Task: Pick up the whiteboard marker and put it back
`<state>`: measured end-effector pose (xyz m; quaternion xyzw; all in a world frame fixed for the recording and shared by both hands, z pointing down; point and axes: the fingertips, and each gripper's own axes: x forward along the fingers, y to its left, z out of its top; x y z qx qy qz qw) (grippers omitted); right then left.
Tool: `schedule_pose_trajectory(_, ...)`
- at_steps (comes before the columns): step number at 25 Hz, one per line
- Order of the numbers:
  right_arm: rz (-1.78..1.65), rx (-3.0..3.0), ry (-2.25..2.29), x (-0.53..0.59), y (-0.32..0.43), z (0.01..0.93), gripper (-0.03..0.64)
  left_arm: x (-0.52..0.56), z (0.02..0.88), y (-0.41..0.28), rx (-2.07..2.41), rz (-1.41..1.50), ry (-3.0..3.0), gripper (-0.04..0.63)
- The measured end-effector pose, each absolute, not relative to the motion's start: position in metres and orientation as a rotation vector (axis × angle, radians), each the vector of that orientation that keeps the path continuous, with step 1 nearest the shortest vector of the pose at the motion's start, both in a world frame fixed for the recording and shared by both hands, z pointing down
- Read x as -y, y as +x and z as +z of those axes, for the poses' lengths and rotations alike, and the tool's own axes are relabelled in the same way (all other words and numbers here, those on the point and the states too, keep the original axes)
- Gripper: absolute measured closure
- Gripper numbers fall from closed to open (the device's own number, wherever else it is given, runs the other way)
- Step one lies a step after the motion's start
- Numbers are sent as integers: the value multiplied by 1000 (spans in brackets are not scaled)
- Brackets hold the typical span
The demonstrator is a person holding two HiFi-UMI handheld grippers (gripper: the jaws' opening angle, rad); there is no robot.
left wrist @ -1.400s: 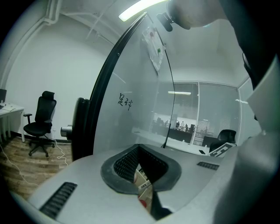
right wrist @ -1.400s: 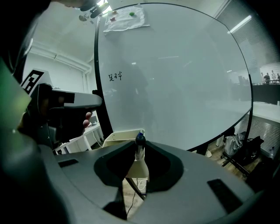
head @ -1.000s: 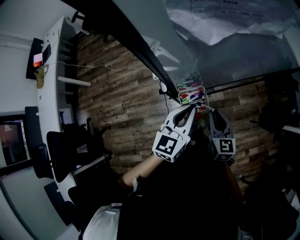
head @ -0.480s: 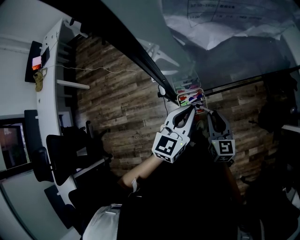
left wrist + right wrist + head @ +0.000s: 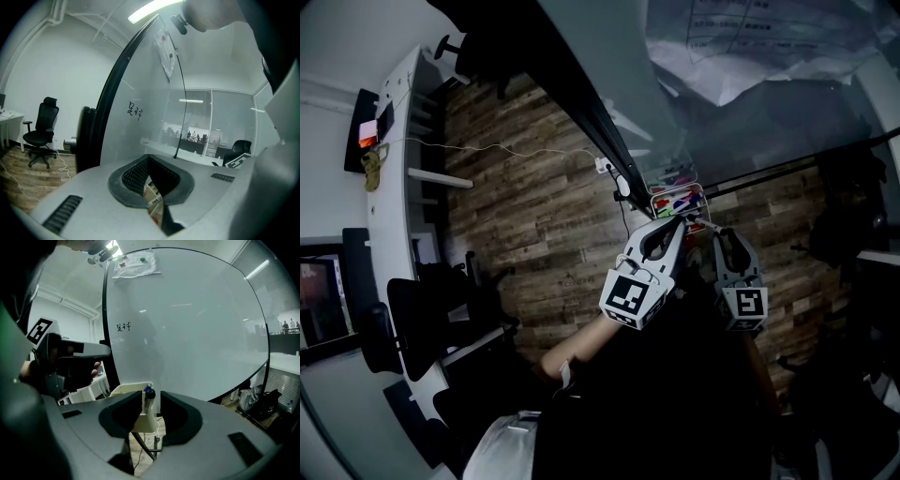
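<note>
**Marker seated in the holder, my right tool letting go**

My right tool has its jaws apart, and they have just been opening; the whiteboard marker stands upright between them, dark cap up, close against the jaw on that view's left with a clear gap to the other jaw; I see no pad pressing on it, so I judge that I no longer grip it. Its lower end sits in the pale holder just ahead of and below my right jaw tips; the holder hangs at the lower edge of the whiteboard, which fills the view beyond the tool.

My left tool has its jaws together at the tips, with nothing clamped that I can make out; through the slit below the tips I see only something pale and printed, too close to name. In the head view it points at the same holder, just beside my right tool and to its left; it has no part in the hold.

As far as I can judge, the picking up is done and the putting back is all but done; the marker appears to rest in the holder on its own. What is left is small: open a little wider if the near jaw touches the marker, then draw my right tool straight back so I do not tip it out.
</note>
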<state>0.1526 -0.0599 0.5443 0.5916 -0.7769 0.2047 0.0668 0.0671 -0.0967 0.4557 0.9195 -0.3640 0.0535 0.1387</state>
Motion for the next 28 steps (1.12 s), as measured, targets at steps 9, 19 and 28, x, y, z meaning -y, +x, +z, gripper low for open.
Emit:
schedule_pose_trajectory(9,588,2310,1856,52,153,532,506,91,448,61,1022,116,2683,588)
schedule_pose_trajectory(19,526,2232,1975,34,158,528,581,79,443,47,993,73,2697,588)
schedule_pose_trajectory(28,499,2237,2007,28,136,510,603,69,437,23,973,45,2706,588)
